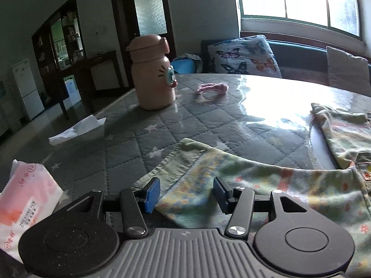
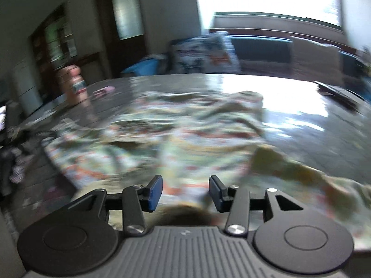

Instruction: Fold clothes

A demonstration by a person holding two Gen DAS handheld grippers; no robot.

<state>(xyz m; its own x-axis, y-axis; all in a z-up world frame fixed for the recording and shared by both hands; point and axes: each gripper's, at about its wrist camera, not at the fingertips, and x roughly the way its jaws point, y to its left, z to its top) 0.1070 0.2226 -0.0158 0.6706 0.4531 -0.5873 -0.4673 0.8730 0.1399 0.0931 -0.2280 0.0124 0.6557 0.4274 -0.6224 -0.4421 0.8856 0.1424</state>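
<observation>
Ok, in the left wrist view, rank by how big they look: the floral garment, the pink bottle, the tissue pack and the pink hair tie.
1. floral garment
2. tissue pack, though it sits nearest the camera, so its rank against the bottle is unsure
3. pink bottle
4. pink hair tie

- The left wrist view sits low and close over the near edge of the surface (image 1: 143, 139), looking forward and slightly down past its own hand-held gripper (image 1: 186, 192) toward the far edge and the window (image 1: 299, 2).
- The right wrist view, motion-blurred, looks the same way from just above the patterned garment (image 2: 167, 139), behind its hand-held gripper (image 2: 185, 192).
- Both views share the garment, the pink bottle (image 1: 150, 71), the butterfly cushion (image 1: 243, 55) and the window.
</observation>
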